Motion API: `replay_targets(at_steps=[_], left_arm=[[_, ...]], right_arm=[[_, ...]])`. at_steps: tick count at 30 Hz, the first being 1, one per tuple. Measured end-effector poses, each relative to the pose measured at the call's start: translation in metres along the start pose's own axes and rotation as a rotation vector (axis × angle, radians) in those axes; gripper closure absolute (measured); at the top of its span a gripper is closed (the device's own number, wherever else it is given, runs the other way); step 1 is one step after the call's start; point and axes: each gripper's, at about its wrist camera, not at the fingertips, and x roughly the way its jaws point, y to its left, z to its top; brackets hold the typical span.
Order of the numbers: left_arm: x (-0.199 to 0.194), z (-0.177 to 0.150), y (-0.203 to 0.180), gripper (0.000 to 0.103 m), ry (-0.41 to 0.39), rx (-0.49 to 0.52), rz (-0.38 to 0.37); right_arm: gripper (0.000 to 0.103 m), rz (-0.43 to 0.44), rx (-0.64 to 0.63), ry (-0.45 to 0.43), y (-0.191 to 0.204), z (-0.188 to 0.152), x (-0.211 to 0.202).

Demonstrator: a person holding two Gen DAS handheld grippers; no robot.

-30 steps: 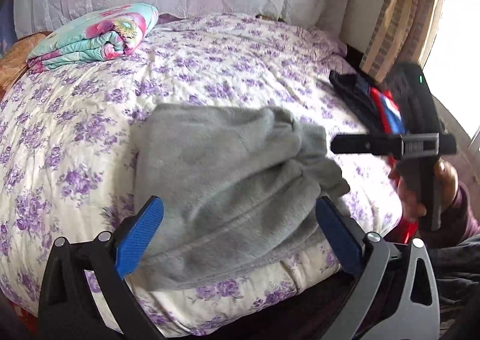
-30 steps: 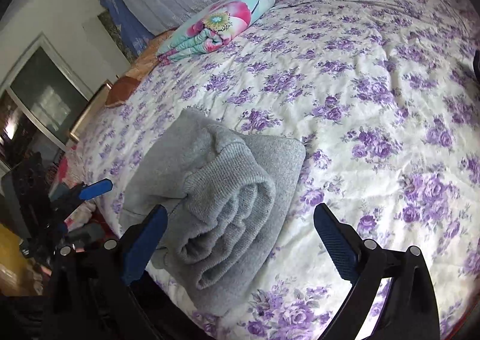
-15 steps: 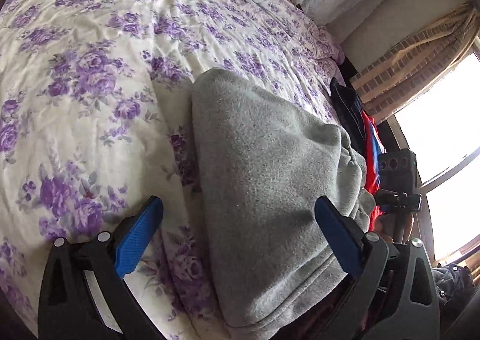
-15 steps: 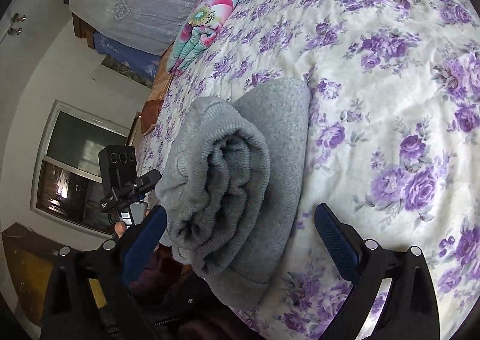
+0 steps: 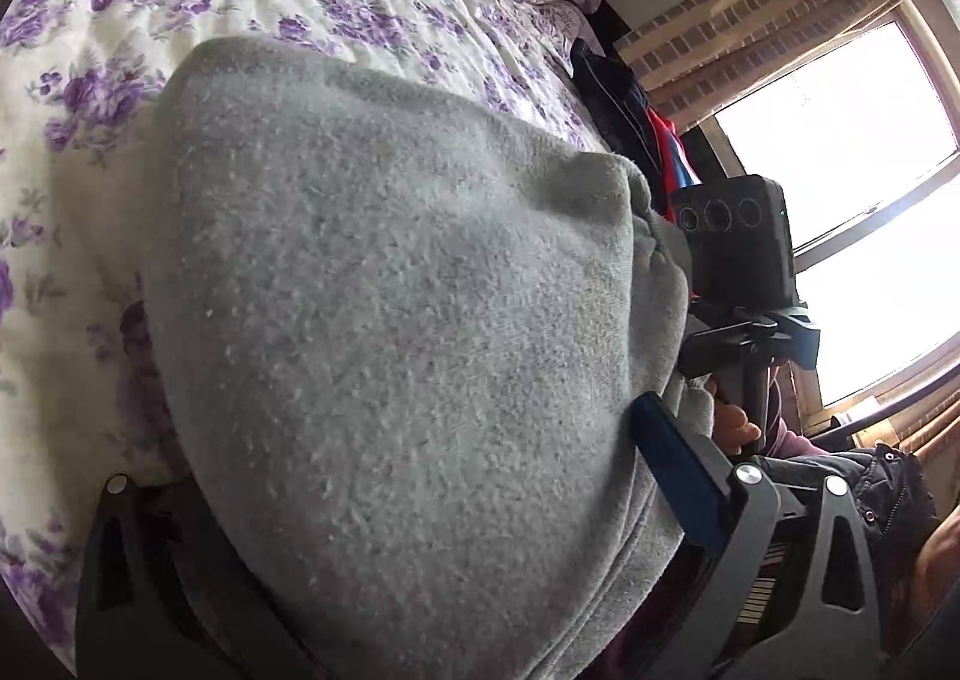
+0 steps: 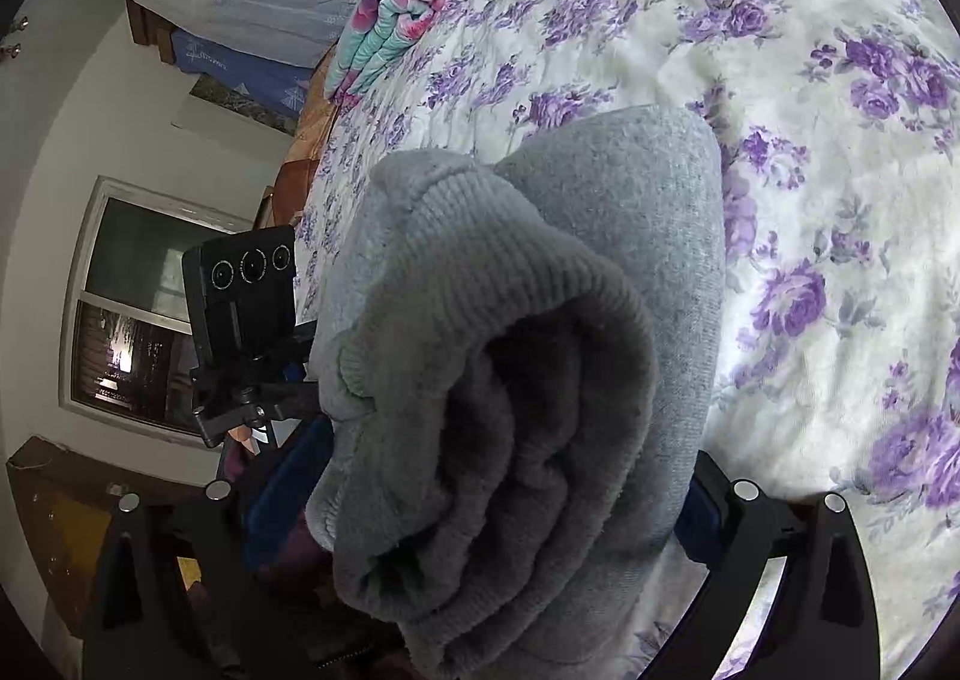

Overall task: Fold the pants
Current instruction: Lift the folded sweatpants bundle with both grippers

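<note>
pants: grey pants (image 6: pixel 510 380), bundled at the bed (image 6: pixel 840 80) edge
change: both grippers moving in from well back
left gripper (image 5: pixel 384 500): fingers spread around bundle, not clamping
right gripper (image 6: pixel 480 506): same
meaning: probably lifting next

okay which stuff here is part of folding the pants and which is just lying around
Part of the job: grey pants, left hand-held gripper, right hand-held gripper.

Lying about: floral quilt roll, dark and red clothes.
</note>
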Motion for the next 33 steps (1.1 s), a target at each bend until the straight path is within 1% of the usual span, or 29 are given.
replay_targets(at_steps=[2, 4, 5, 6, 7, 8, 9, 10, 11, 14, 17, 19, 21, 23, 24, 27, 29, 30, 32, 33], left_arm=[[0.000, 0.002, 0.003, 0.004, -0.005, -0.024, -0.028], [-0.001, 0.001, 0.005, 0.004, -0.025, -0.047, -0.046], [-0.001, 0.000, 0.004, 0.004, -0.033, -0.048, -0.042], [-0.002, -0.001, 0.003, 0.004, -0.045, -0.051, -0.039], [-0.004, -0.002, 0.003, 0.005, -0.065, -0.061, -0.048], [-0.006, -0.004, 0.001, 0.005, -0.088, -0.070, -0.070], [-0.010, -0.007, 0.000, 0.005, -0.107, -0.075, -0.083], [-0.013, -0.009, -0.003, 0.005, -0.123, -0.077, -0.086], [-0.015, -0.011, -0.008, 0.005, -0.134, -0.077, -0.079], [-0.019, -0.015, -0.027, 0.005, -0.170, -0.073, -0.037], [-0.018, -0.014, -0.041, 0.006, -0.192, -0.098, -0.026], [-0.013, -0.008, -0.049, 0.007, -0.186, -0.100, -0.012], [-0.010, 0.004, -0.057, 0.007, -0.182, -0.081, 0.007], [-0.010, 0.027, -0.065, 0.007, -0.192, -0.059, 0.014], [-0.012, 0.044, -0.067, 0.007, -0.206, -0.052, 0.004], [-0.022, 0.107, -0.074, 0.007, -0.244, -0.034, -0.018], [-0.030, 0.155, -0.078, 0.007, -0.268, -0.009, -0.007], [-0.034, 0.182, -0.080, 0.007, -0.285, 0.010, 0.011], [-0.042, 0.231, -0.079, 0.007, -0.321, 0.038, 0.034], [-0.044, 0.257, -0.075, 0.007, -0.342, 0.036, 0.036]], right_arm=[[0.003, 0.012, 0.011, -0.002, -0.002, 0.001, -0.001], [0.003, 0.037, 0.046, -0.028, -0.008, 0.003, -0.003], [0.009, 0.031, 0.051, -0.038, -0.008, 0.002, -0.004], [0.015, 0.003, 0.034, -0.042, -0.006, 0.001, -0.004], [0.023, -0.017, 0.016, -0.045, -0.003, 0.000, -0.004], [0.029, -0.013, 0.017, -0.061, -0.003, -0.002, -0.006], [0.032, -0.006, 0.019, -0.075, -0.003, -0.004, -0.009], [0.036, -0.006, 0.003, -0.091, 0.000, -0.007, -0.013], [0.039, -0.007, -0.016, -0.102, 0.003, -0.011, -0.017], [0.040, -0.001, -0.061, -0.122, 0.011, -0.020, -0.027], [0.041, 0.004, -0.073, -0.131, 0.012, -0.023, -0.038], [0.041, 0.009, -0.065, -0.140, 0.009, -0.017, -0.048], [0.041, -0.004, -0.076, -0.156, 0.011, -0.003, -0.061], [0.041, -0.022, -0.101, -0.186, 0.016, 0.018, -0.078], [0.041, -0.031, -0.113, -0.202, 0.020, 0.032, -0.087], [0.041, -0.074, -0.178, -0.265, 0.037, 0.084, -0.117], [0.041, -0.105, -0.216, -0.305, 0.049, 0.127, -0.135], [0.041, -0.112, -0.224, -0.322, 0.052, 0.151, -0.143], [0.041, -0.121, -0.233, -0.345, 0.052, 0.202, -0.154], [0.041, -0.122, -0.234, -0.356, 0.049, 0.227, -0.158]])
